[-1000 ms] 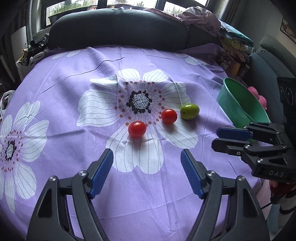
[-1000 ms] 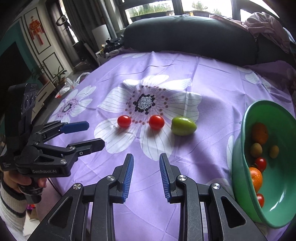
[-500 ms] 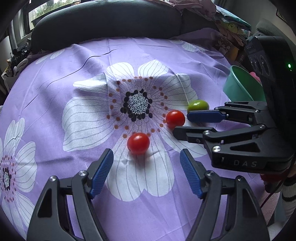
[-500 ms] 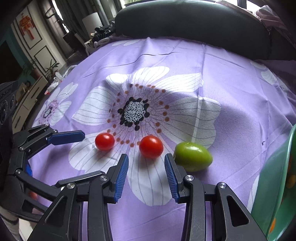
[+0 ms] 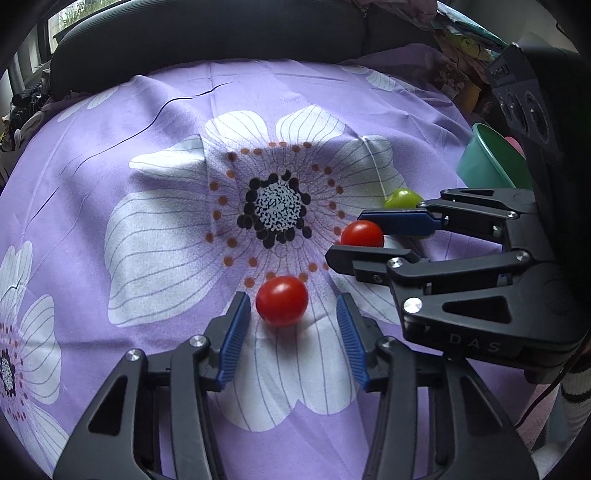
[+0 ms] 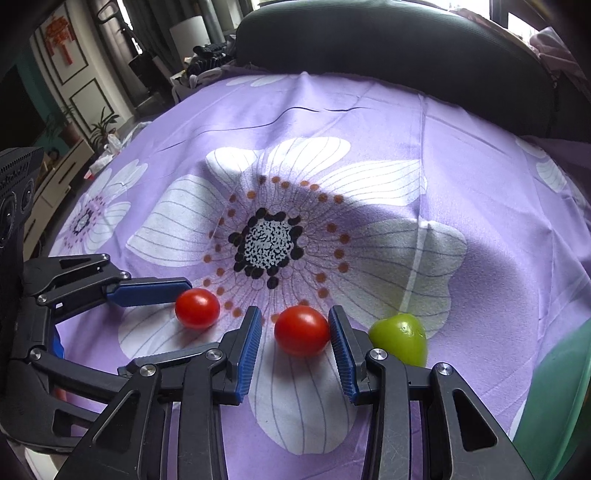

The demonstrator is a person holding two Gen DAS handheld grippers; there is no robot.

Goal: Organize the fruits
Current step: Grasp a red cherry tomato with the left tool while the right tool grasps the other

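Note:
Two red cherry tomatoes and a green fruit lie in a row on the purple flowered cloth. My left gripper (image 5: 293, 308) is open, its blue pads either side of the left tomato (image 5: 282, 301), not touching it. My right gripper (image 6: 295, 323) is open around the middle tomato (image 6: 301, 335); its right pad is very close to it. The green fruit (image 6: 400, 339) lies just right of the right gripper. In the left wrist view the right gripper (image 5: 352, 238) straddles the middle tomato (image 5: 362, 233), partly hiding the green fruit (image 5: 402, 198).
A green bowl (image 5: 487, 166) stands at the right edge of the cloth; its rim shows in the right wrist view (image 6: 557, 402). A dark sofa back (image 5: 207, 33) runs behind the cloth. Furniture and plants stand at far left (image 6: 85, 122).
Both grippers have moved forward and down to the fruits. The left one now brackets the left tomato and has narrowed. The right one has opened wider around the middle tomato.

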